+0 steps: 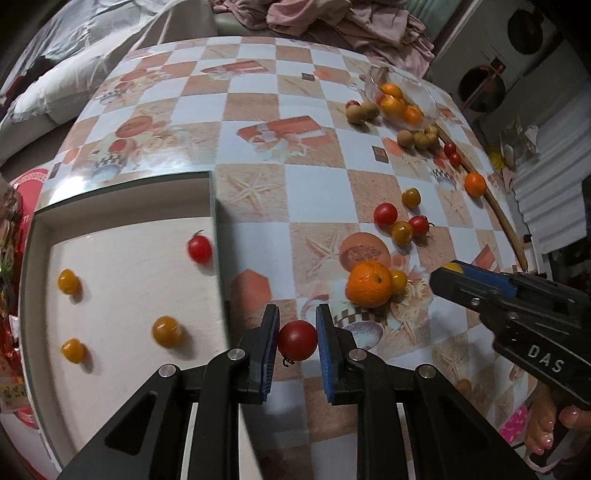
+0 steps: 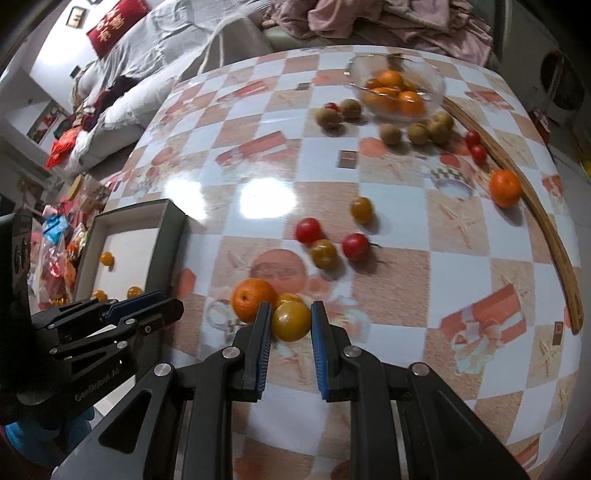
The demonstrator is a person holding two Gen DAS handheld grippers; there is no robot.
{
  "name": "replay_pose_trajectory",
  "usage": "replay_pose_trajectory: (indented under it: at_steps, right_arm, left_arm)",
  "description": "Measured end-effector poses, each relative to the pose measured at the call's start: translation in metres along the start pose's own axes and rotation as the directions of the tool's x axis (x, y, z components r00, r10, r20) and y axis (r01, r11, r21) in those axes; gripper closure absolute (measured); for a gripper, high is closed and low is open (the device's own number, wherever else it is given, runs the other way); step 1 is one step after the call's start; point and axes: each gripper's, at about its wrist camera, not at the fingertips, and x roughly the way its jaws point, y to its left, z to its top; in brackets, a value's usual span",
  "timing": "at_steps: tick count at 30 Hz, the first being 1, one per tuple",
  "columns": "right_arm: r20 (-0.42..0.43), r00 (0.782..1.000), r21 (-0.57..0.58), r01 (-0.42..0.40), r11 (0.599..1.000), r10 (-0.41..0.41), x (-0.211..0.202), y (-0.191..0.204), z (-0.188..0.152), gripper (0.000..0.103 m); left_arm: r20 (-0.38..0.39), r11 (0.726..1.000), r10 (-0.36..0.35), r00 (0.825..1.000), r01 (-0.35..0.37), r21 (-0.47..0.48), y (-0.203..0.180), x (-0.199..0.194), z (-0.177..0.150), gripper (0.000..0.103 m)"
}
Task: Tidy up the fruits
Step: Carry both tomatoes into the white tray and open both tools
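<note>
Each tool is clamped on a small tomato, the left tool [image 1: 296,341] on a red tomato [image 1: 297,339] and the right tool [image 2: 289,320] on a yellow tomato [image 2: 291,320], presumably bound for the white tray [image 1: 122,206], where such tomatoes already lie.

The table [image 2: 258,155] carries a glossy checkered cloth in white, tan and orange; two bright ceiling-light reflections sit on it. A grey-covered sofa [image 2: 162,55] stands beyond the far edge, with a red cushion [image 2: 118,22] and a heap of pink clothing [image 2: 388,22]. The wall [image 2: 48,55] behind is white. Coloured packets [image 2: 59,236] litter the floor at left.
</note>
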Motion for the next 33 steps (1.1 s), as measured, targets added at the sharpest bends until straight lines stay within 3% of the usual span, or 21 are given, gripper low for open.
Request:
replay_pose_trajectory:
  at_steps: [18,33]
  right_arm:
    - [-0.052,0.996,-0.183,-0.087,0.979,0.079,0.022,0.105,0.015,0.081]
    - [-0.150,0.982,-0.313,-0.156,0.937,0.114,0.060,0.185,0.002,0.080]
  left_arm:
    - [0.047,0.986,0.071,0.996,-0.063,-0.157,0.086,-0.050,-0.035,0.081]
    - [-0.009,0.942,0.162,0.987,-0.157,-0.297,0.158,-0.047,-0.084,0.081]
